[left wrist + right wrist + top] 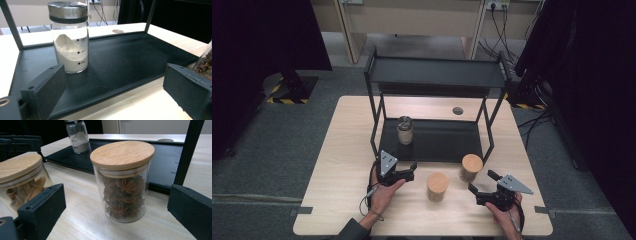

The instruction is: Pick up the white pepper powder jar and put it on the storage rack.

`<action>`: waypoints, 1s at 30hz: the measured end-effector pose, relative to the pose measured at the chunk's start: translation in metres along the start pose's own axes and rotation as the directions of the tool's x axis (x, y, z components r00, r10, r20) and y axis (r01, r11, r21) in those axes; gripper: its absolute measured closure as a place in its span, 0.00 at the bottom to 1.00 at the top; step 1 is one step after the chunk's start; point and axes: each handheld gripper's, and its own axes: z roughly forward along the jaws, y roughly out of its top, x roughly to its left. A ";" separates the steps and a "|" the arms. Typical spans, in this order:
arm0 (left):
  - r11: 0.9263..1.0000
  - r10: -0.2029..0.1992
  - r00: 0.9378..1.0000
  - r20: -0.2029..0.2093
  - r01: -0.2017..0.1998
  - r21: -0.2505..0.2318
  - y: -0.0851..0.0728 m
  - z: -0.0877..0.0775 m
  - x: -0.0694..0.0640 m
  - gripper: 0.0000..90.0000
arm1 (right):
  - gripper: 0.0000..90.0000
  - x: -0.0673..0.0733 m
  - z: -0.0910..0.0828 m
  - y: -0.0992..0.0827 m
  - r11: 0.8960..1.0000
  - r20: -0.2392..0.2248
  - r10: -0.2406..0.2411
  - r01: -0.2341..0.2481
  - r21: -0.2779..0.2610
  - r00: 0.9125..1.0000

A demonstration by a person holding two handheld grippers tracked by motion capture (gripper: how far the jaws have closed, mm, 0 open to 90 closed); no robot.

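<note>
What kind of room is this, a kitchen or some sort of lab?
Probably a lab or recording studio, not a kitchen: dark curtains hang on both sides, cables run to wall sockets, and spice jars stand staged by a black rack.

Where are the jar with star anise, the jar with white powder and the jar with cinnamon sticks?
Star anise jar (122,195), right gripper view, on its glass wall.
White powder jar (71,53), left gripper view, on the glass over the powder.
Cinnamon jar (18,166), right gripper view, on its wooden lid.

Clear glossy glass jars (124,195) are capped with smooth pale wood lids (122,153) — one jar (70,37) with shiny metal; the shelf tray (130,62) is finished matt black — the table (332,175) in light woodgrain.
</note>
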 end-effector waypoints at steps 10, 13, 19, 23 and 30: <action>1.000 0.012 1.000 -0.004 -0.012 -0.010 -0.005 -0.007 0.002 0.05 | 0.02 0.000 0.000 0.000 1.000 0.000 0.002 -0.002 -0.001 1.000; 1.000 0.016 1.000 -0.003 -0.016 -0.013 -0.007 -0.009 0.002 0.05 | 0.02 0.000 0.000 0.000 1.000 -0.001 0.001 -0.001 0.000 1.000; 1.000 0.026 1.000 0.003 -0.026 -0.017 -0.010 -0.012 0.002 0.05 | 0.02 -0.001 0.000 0.000 1.000 -0.002 0.004 -0.004 -0.002 1.000; 0.999 0.031 1.000 0.007 -0.031 -0.018 -0.012 -0.014 0.001 0.05 | 0.02 -0.001 0.000 0.000 1.000 -0.002 0.004 -0.004 -0.002 1.000; 0.999 0.035 0.999 0.013 -0.035 -0.019 -0.015 -0.018 0.000 0.05 | 0.02 -0.002 0.000 -0.001 1.000 -0.004 0.010 -0.010 -0.004 1.000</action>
